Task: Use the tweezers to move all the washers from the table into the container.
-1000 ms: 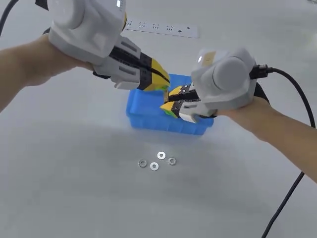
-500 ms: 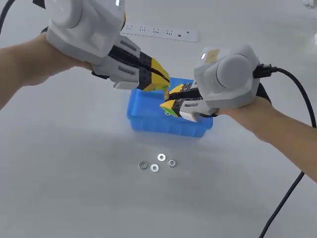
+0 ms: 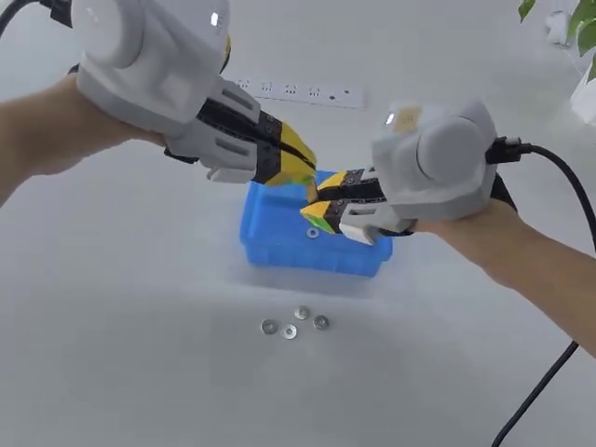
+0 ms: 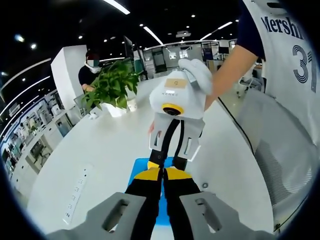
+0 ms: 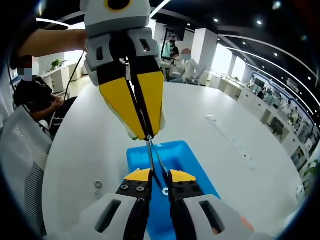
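Left claw [image 3: 300,168] clamped on the tweezers [image 5: 151,152], centre of the right gripper view. Right claw [image 3: 321,207] narrow, flanking the tweezer legs; cannot tell if it is pressing them. One washer [image 5: 165,191] by the tips, over the blue container [image 3: 279,250]. Four washers [image 3: 294,325] lie on the worktop [image 3: 140,326], lower centre. Risk: an uneven squeeze twists the legs and flicks the washer past the rim.

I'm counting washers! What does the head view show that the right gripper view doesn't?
Head view adds: all four loose washers close together on the table, and the black cable trailing from the right gripper. Right gripper view adds: thin tweezers pinched in the left gripper, and people seated behind. Shared: the blue box, the power strip, some loose washers.
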{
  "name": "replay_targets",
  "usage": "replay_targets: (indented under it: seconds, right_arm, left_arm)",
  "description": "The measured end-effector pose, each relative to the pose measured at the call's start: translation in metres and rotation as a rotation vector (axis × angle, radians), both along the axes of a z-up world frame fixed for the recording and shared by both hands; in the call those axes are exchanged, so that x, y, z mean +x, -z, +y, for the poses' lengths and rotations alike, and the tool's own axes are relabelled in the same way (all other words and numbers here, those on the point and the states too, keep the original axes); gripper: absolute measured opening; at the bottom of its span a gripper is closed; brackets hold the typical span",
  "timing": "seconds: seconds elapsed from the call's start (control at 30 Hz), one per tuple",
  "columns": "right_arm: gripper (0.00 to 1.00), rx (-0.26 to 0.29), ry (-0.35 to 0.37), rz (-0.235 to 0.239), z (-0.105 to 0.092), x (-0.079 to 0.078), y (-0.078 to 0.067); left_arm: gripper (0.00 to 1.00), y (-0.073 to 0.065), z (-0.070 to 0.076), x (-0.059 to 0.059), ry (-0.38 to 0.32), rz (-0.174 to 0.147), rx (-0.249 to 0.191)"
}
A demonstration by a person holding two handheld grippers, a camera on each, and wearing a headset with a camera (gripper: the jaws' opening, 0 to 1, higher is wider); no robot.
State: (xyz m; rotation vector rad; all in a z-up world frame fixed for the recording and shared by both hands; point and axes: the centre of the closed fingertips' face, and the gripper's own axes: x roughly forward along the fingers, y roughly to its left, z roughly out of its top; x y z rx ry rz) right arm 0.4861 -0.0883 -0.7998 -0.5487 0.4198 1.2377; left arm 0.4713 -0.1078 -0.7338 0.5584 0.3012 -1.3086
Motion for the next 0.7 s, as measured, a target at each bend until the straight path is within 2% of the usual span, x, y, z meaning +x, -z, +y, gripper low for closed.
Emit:
replay_targets:
  seconds: [0.2, 0.47, 0.57, 0.7]
  right_arm:
    - [0.13, 0.003, -0.018, -0.015, 0.0, -0.015, -0.01]
    - [0.13, -0.001, -0.043, -0.015, 0.001, -0.033, -0.013]
    - [0.13, 0.002, -0.067, -0.012, 0.004, -0.049, -0.015]
    - [0.13, 0.009, -0.08, -0.007, 0.007, -0.067, -0.014]
  left_arm:
    - [0.05, -0.01, -0.002, -0.018, 0.004, -0.007, 0.002]
    - [0.05, -0.017, -0.003, -0.046, 0.0, -0.013, -0.001]
    - [0.05, -0.019, -0.002, -0.06, 0.01, -0.018, 0.004]
    - [0.05, -0.02, -0.002, -0.077, 0.011, -0.009, -0.005]
